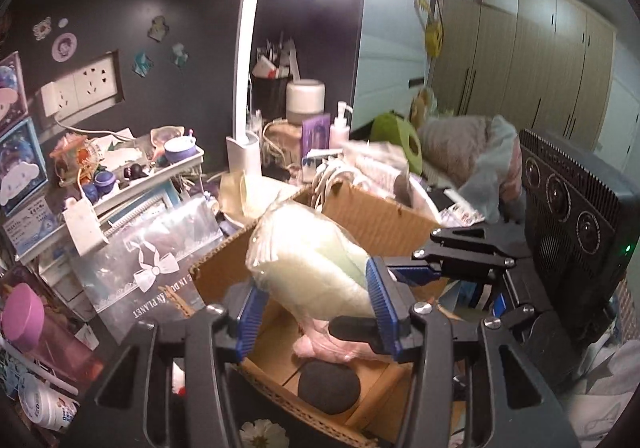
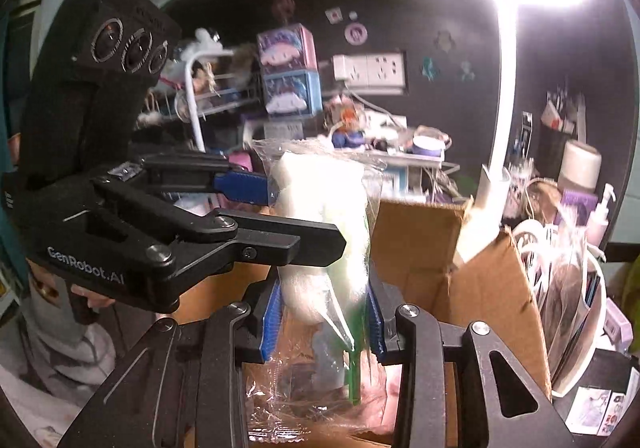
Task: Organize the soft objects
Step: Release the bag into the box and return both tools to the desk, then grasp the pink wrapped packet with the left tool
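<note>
A white-and-green plush in a clear plastic bag (image 1: 312, 264) is held over an open cardboard box (image 1: 384, 215). My left gripper (image 1: 320, 312) is shut on the plush's middle, blue pads on both sides. My right gripper (image 2: 324, 324) is shut on the bag's lower end (image 2: 320, 232). The left gripper also shows in the right wrist view (image 2: 276, 207), clamped on the plush from the left. The right gripper (image 1: 400, 268) reaches in from the right in the left wrist view. Inside the box lie a pink soft item (image 1: 336, 348) and a dark grey round cushion (image 1: 328, 388).
A cluttered desk surrounds the box: a white lamp stand (image 1: 244, 151), a white tiered shelf with trinkets (image 1: 120, 183), a clear gift bag with a bow (image 1: 160, 260), bottles (image 1: 340, 123), and a white basket of papers (image 2: 568, 288). A bed with plush toys (image 1: 460, 143) lies at the right.
</note>
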### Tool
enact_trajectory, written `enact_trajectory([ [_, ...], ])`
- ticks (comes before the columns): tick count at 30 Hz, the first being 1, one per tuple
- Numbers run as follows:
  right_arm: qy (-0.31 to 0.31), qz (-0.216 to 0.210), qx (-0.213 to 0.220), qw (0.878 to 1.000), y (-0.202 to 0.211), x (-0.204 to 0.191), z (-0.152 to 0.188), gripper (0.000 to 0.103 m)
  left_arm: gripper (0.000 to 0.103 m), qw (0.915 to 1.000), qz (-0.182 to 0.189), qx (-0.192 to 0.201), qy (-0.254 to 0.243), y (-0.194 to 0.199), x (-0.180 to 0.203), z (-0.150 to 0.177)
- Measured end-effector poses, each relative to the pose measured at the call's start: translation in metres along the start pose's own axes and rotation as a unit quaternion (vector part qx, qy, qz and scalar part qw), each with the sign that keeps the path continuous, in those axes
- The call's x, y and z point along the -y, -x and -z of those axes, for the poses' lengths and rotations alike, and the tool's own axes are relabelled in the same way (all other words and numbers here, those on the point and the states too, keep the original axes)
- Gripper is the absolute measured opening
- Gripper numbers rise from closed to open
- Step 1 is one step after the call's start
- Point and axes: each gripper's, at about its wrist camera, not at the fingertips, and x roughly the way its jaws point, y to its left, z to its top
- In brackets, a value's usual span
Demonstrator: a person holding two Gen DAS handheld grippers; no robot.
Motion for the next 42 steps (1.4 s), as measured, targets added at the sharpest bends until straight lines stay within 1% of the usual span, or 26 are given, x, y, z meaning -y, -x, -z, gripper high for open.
enact_trajectory([
  [1,0.001,0.002,-0.007,1.0,-0.003,0.002,0.002,0.033,0.047,1.0,-0.002,-0.004,-0.002,-0.002,0.0,0.001],
  [3,0.002,0.007,-0.017,1.0,-0.006,0.004,0.005,0.033,0.052,0.9999,-0.01,-0.012,-0.005,-0.008,0.001,0.002],
  [5,0.007,0.013,-0.028,1.0,-0.011,0.004,0.007,0.035,0.067,0.9998,-0.016,-0.014,-0.005,-0.01,-0.001,0.002],
  [6,0.008,0.016,-0.033,0.999,-0.013,0.005,0.008,0.04,0.07,0.9998,-0.018,-0.013,-0.004,-0.01,-0.003,0.003],
  [7,0.009,0.021,-0.039,0.999,-0.015,0.005,0.009,0.043,0.073,0.9997,-0.021,-0.01,-0.003,-0.009,-0.004,0.003],
  [9,0.01,0.027,-0.042,0.999,-0.017,0.005,0.01,0.055,0.075,0.9996,-0.027,-0.006,0.0,-0.004,-0.007,0.003],
  [11,0.013,0.032,-0.043,0.998,-0.016,0.004,0.01,0.057,0.079,0.9995,-0.031,0.002,0.004,0.003,-0.011,0.005],
  [13,0.016,0.032,-0.043,0.998,-0.015,0.002,0.009,0.058,0.081,0.9994,-0.031,0.011,0.009,0.011,-0.014,0.006],
  [17,0.023,0.034,-0.041,0.998,-0.012,-0.006,0.006,0.058,0.083,0.9985,-0.041,0.032,0.018,0.031,-0.023,0.013],
  [21,0.032,0.03,-0.029,0.999,-0.006,-0.024,0.0,0.058,0.086,0.9962,-0.062,0.052,0.034,0.056,-0.038,0.026],
  [24,0.042,0.027,-0.016,0.999,-0.001,-0.041,-0.005,0.058,0.086,0.9927,-0.084,0.068,0.053,0.079,-0.054,0.041],
  [27,0.058,0.034,0.001,0.998,0.002,-0.063,-0.011,0.058,0.087,0.9885,-0.108,0.078,0.07,0.1,-0.071,0.06],
  [32,0.07,0.009,0.014,0.997,-0.002,-0.1,-0.021,0.058,0.087,0.9808,-0.139,0.085,0.106,0.127,-0.101,0.102],
  [38,0.09,-0.025,-0.012,0.996,-0.034,-0.144,-0.018,0.058,0.087,0.9744,-0.156,0.075,0.143,0.139,-0.133,0.147],
  [42,0.092,-0.046,-0.05,0.993,-0.068,-0.166,-0.007,0.058,0.087,0.9703,-0.16,0.065,0.169,0.138,-0.153,0.177],
])
